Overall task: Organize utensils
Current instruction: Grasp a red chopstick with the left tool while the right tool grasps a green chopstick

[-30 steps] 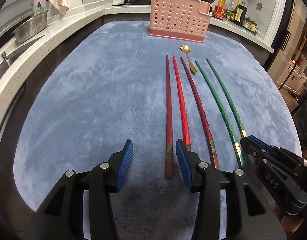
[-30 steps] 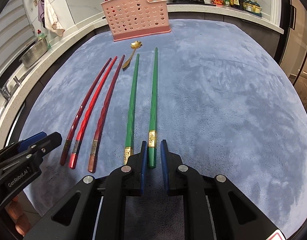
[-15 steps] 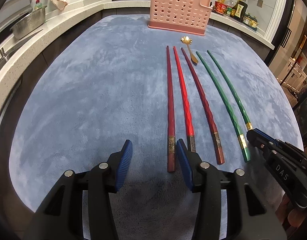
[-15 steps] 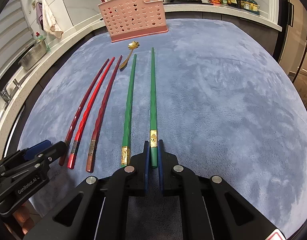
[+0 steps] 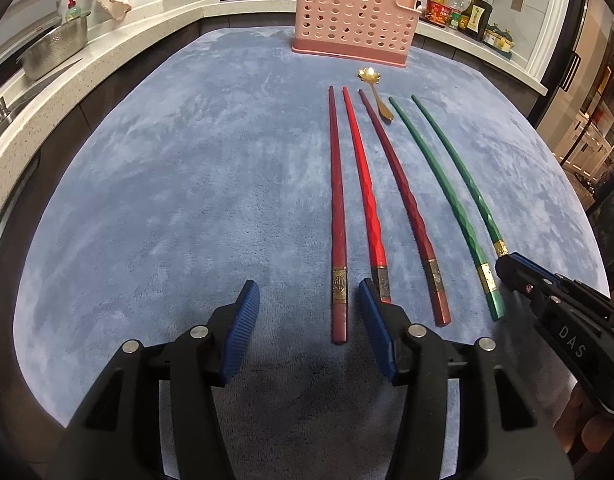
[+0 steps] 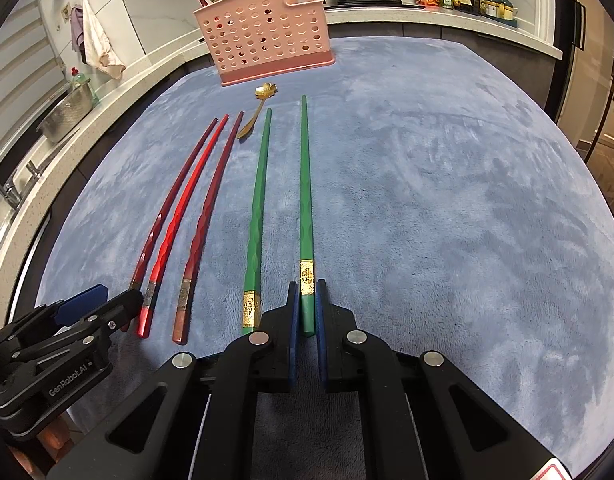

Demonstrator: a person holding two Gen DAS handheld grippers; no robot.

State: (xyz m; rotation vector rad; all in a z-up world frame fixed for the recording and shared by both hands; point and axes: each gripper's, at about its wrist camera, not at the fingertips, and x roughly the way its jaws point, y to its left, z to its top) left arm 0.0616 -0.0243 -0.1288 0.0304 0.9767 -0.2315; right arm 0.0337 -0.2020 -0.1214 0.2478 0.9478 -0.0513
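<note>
The chopsticks lie in a row on the blue mat (image 6: 447,200), three red ones at the left and two green ones at the centre of the right wrist view. The pink holder (image 6: 267,32) stands at the top, with a small gold spoon (image 6: 259,108) just below it.

Your risk is the grip on the outer green chopstick (image 6: 305,200). You pinch it only at its very end, so I think it can swing or slip when you lift it, and its long tip can miss the holder. Your right gripper (image 6: 305,312) is pressed together on this chopstick.

Your left gripper (image 5: 303,320) is half spread, its jaws are opening, and the leftmost red chopstick (image 5: 337,208) lies between them, not pressed. One pad sits over the bright red chopstick (image 5: 365,184), so closing may take two.
</note>
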